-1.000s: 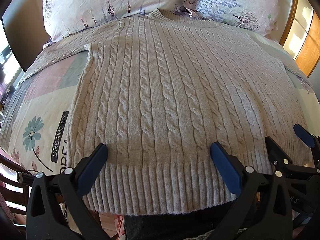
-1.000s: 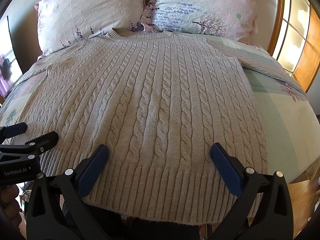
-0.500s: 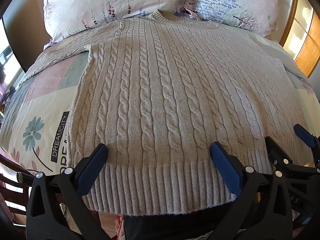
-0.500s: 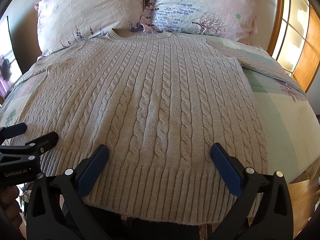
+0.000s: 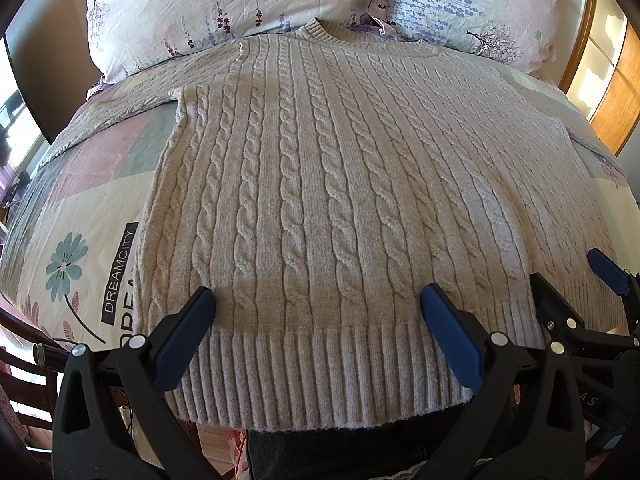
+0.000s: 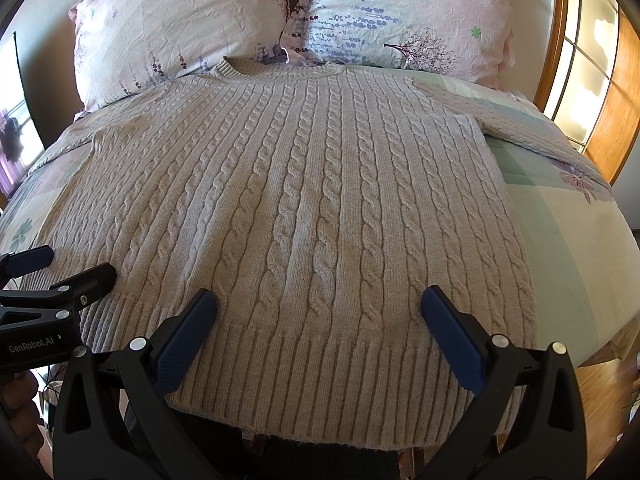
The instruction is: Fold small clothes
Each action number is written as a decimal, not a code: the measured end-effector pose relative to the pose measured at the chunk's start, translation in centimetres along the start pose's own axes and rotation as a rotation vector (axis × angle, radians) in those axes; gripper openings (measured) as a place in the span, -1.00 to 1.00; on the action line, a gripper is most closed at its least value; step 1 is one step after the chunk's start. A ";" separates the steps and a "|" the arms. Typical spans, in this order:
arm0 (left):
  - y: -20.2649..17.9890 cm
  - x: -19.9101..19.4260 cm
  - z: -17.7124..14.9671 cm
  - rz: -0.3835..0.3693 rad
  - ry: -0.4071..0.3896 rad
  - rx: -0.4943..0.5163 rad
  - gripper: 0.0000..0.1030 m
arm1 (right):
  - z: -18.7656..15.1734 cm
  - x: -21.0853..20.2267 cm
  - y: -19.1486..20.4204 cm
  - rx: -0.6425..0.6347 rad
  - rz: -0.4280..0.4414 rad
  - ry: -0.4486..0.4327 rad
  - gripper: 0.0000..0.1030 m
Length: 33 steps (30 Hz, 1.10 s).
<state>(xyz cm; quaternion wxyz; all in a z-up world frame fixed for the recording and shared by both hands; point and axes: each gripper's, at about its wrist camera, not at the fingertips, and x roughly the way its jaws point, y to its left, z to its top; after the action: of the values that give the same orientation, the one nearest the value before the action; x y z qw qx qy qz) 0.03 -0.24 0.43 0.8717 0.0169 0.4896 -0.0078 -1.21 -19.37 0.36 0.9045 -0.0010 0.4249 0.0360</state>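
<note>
A beige cable-knit sweater [image 5: 320, 184] lies spread flat on the bed, collar toward the pillows, ribbed hem nearest me; it also fills the right wrist view [image 6: 312, 208]. Both sleeves are stretched out to the sides. My left gripper [image 5: 318, 304] is open and empty, hovering just above the hem's left half. My right gripper [image 6: 320, 304] is open and empty above the hem's right half. Each gripper shows at the edge of the other's view: the right gripper [image 5: 576, 276], the left gripper [image 6: 72, 264].
Two floral pillows [image 5: 224, 4] [image 6: 400, 12] lean at the head of the bed. The patterned bedsheet [image 5: 80, 240] shows on both sides of the sweater [image 6: 568, 224]. A wooden window frame [image 6: 560, 40] stands at right. The bed's near edge lies under the hem.
</note>
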 end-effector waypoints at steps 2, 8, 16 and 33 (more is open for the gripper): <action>0.0 0.0 0.0 0.000 -0.001 0.001 0.97 | 0.0 0.0 0.0 0.000 0.000 -0.001 0.97; 0.2 -0.1 0.0 0.002 -0.013 -0.002 0.96 | 0.0 0.1 0.0 -0.001 0.001 0.003 0.97; 0.2 -0.2 -0.5 0.001 -0.045 -0.002 0.96 | 0.0 0.1 -0.2 -0.010 0.011 0.001 0.97; 15.0 0.4 6.0 -0.229 -0.254 -0.356 0.96 | 10.8 1.2 -33.0 0.757 -0.036 -0.214 0.11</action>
<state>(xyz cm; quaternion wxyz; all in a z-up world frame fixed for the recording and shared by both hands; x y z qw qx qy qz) 5.83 14.55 3.49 0.9089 -0.1936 0.3687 -0.0222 10.07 -51.88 5.38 0.8807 0.3290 0.3112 -0.1390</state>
